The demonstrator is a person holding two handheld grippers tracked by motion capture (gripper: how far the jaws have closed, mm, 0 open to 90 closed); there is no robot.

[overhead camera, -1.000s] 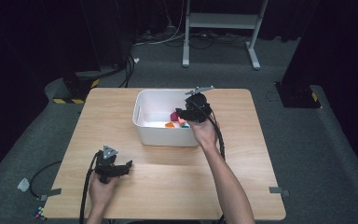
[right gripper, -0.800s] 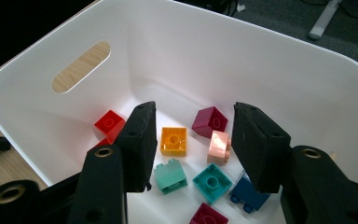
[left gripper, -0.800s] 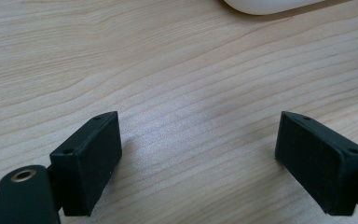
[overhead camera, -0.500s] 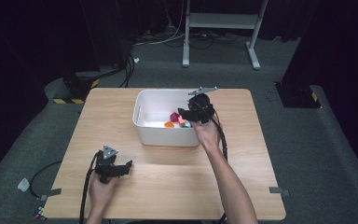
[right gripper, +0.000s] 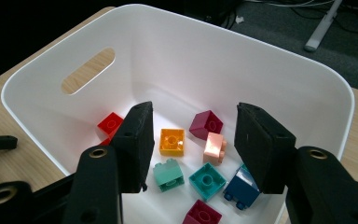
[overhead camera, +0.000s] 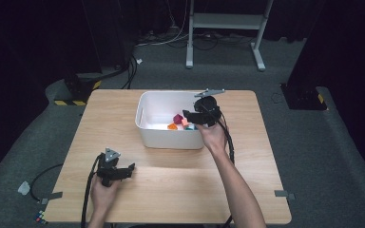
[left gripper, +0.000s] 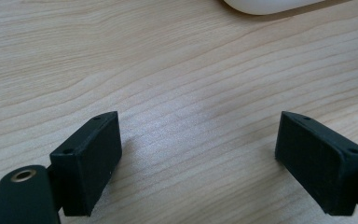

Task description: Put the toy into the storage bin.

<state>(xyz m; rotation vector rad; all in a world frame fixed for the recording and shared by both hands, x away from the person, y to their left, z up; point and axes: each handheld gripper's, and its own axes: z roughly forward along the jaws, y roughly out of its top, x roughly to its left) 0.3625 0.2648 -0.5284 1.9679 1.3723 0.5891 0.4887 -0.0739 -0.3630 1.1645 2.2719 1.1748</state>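
Tabletop (overhead camera: 171, 190) of pale wood took up most of the high view, and on its far half stood a white bin (overhead camera: 145, 128) with a slot handle in one end wall. Over the bin's right side the right gripper (overhead camera: 196, 117) hung, its jaws spread moderately with nothing between them, pointed down at the toy bricks (right gripper: 186, 163) that lay loose on the bin's floor. Near the table's front left corner the left gripper (overhead camera: 123, 172) rested low over bare wood, jaws wide apart and empty, well apart from the bin. Such bricks are probably light, rigid plastic, smooth enough to slip if pinched on a corner, so a grip across two flat opposite sides would likely hold best. From the high view the bricks read merely as a few bright specks beside the gripper; the right gripper view sorted them out: an orange brick (right gripper: 172, 141) almost centred between the jaws, a pink brick (right gripper: 214, 147) tipped on its side just beside it, a maroon brick (right gripper: 206, 124) behind, a red brick (right gripper: 109, 125) toward the handle end, two teal bricks (right gripper: 168, 175) nearer the camera and a blue brick (right gripper: 240, 186) partly hidden by the right-hand jaw. The left gripper view added wood grain and the bin's rounded bottom edge (left gripper: 270, 5).
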